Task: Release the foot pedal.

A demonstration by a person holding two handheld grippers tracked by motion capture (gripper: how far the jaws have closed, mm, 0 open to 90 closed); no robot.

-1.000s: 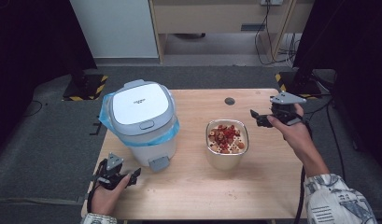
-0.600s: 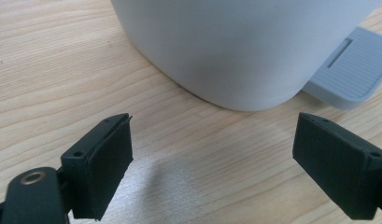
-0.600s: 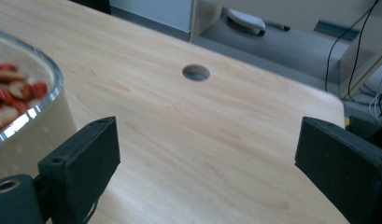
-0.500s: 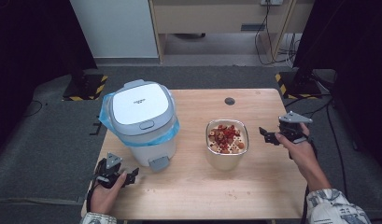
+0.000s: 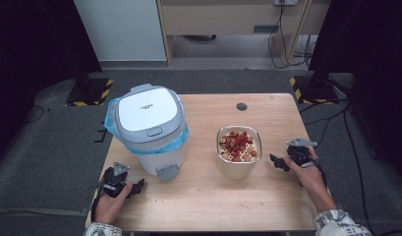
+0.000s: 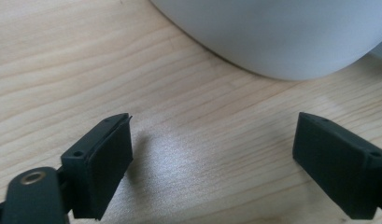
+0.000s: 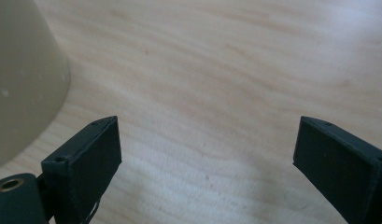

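A white lidded bin (image 5: pixel 147 123) with a blue liner stands at the table's left; its curved base (image 6: pixel 272 32) shows ahead of my left gripper's jaws. To its right a metal container (image 5: pixel 233 169) holds red and tan food pieces. My left gripper (image 5: pixel 138 187) rests low at the front left, open, just before the bin's pedal, with bare wood between its jaws (image 6: pixel 212 154). Right of the container, my right gripper (image 5: pixel 274 162) sits low, open and empty; its jaws have just been closing slightly. The container's wall (image 7: pixel 20 84) is at the left, the right gripper (image 7: pixel 207 158) beside it.
The wooden table (image 5: pixel 208 196) has a small dark round hole (image 5: pixel 242 106) near its far edge. Behind it stand a white cabinet (image 5: pixel 120 29) and a wooden shelf unit, with cables and yellow-black striped bases (image 5: pixel 306 88) on the grey floor.
My right gripper has come down and toward the person, from above the table's far right to table level beside the container. The left gripper has stayed in place.
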